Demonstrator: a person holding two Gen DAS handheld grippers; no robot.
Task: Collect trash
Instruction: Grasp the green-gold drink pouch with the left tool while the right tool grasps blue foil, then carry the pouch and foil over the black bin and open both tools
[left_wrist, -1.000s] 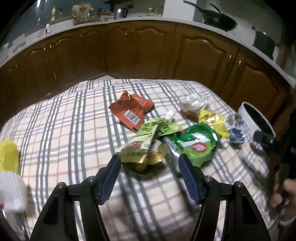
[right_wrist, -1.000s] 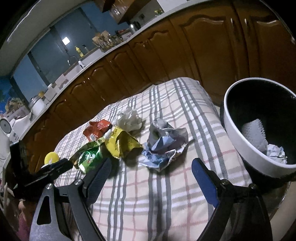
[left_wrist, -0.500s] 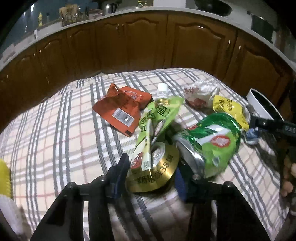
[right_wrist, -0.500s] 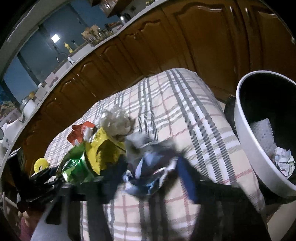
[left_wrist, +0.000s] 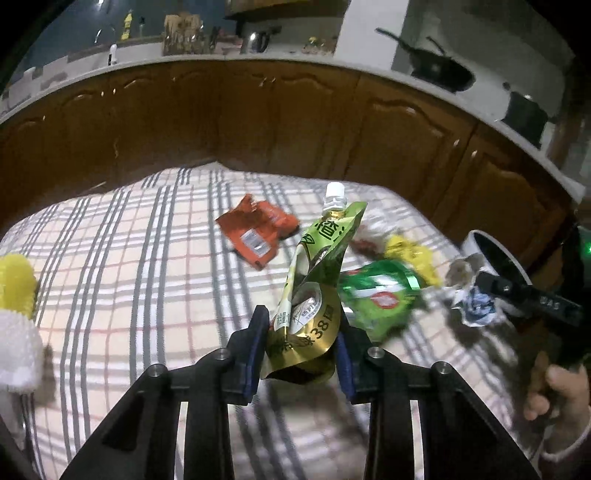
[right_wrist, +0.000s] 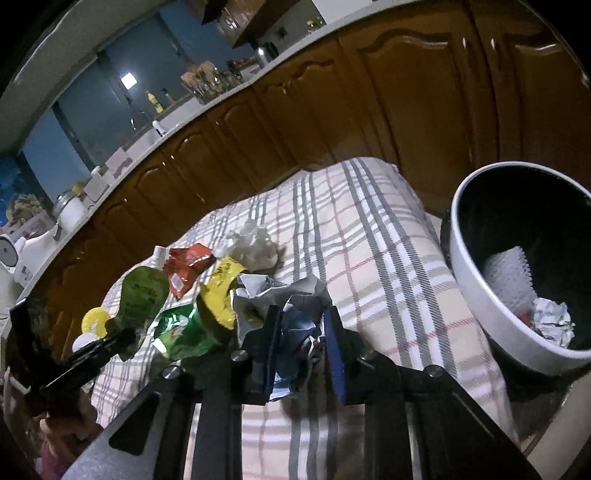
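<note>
Two pieces are gripped: the green spout pouch (left_wrist: 320, 284) is clamped between the left gripper (left_wrist: 300, 353) jaws, the crumpled paper (right_wrist: 295, 332) between the right gripper (right_wrist: 301, 349) jaws. Both seem held for dropping into the bin (right_wrist: 469, 291), right of the jaws.

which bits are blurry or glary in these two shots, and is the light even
Left wrist view: the spout pouch in the left gripper is sharp, the green wrapper behind smears with motion. Right wrist view: the crumpled paper in the right gripper is readable; glare streaks the cabinet doors. Both views are dim, with fisheye-curved edges.
</note>
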